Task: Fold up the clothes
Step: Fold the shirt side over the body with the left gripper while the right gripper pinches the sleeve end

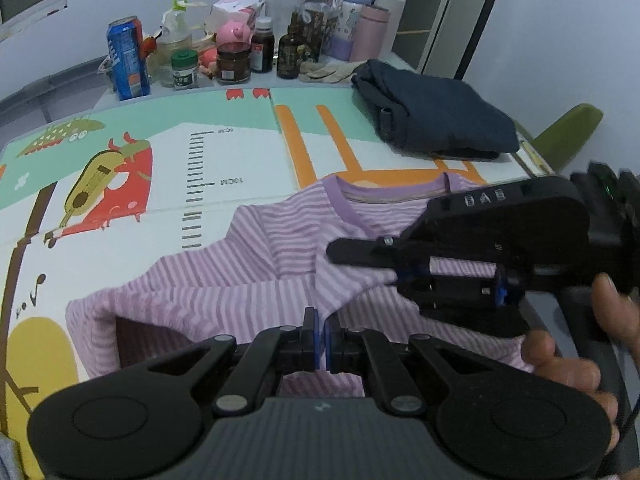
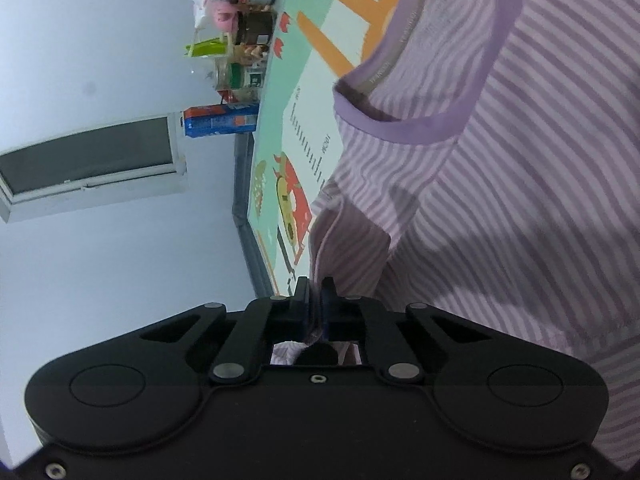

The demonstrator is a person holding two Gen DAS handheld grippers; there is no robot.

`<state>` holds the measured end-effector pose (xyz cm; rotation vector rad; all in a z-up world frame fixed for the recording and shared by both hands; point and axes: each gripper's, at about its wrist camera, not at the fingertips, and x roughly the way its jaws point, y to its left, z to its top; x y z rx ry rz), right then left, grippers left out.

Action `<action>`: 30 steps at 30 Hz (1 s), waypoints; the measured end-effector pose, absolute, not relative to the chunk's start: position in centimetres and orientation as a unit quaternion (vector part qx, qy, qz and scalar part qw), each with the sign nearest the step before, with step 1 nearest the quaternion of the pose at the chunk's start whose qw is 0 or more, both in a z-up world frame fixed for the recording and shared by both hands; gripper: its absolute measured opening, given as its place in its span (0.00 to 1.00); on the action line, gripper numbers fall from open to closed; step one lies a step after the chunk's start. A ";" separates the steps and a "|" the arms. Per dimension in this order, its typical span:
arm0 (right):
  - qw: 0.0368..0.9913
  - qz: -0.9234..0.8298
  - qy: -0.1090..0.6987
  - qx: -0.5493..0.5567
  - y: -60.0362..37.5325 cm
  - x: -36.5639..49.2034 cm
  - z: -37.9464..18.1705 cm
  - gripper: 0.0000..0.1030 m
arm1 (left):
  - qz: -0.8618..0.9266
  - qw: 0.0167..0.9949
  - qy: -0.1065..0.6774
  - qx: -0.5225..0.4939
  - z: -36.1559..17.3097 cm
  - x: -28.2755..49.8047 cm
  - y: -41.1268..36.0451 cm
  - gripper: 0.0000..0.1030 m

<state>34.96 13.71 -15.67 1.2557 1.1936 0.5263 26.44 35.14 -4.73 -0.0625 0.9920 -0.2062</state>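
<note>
A purple-and-white striped shirt (image 1: 256,264) lies partly folded on the printed play mat (image 1: 160,184), collar toward the far side. My left gripper (image 1: 321,320) is shut on the shirt's near edge, lifting a fold of it. My right gripper (image 1: 360,256) comes in from the right, turned on its side over the shirt just below the collar. In the right wrist view the right gripper (image 2: 318,300) is shut on a fold of the striped shirt (image 2: 500,200), and the purple collar (image 2: 420,136) shows above it.
A folded dark navy garment (image 1: 436,112) lies at the mat's far right. Bottles, jars, a blue can (image 1: 128,60) and cups crowd the far edge of the table. A green chair back (image 1: 568,132) stands at the right.
</note>
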 end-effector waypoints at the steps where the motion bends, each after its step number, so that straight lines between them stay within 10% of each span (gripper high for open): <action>1: 0.625 0.229 0.517 0.539 13.8 35.0 -15.4 0.04 | -0.101 0.876 0.470 -0.033 -4.8 26.1 35.3 0.03; 30: 0.673 0.222 0.429 0.560 7.9 36.5 -11.5 0.03 | 0.004 0.887 0.455 -0.084 -10.4 24.6 40.0 0.08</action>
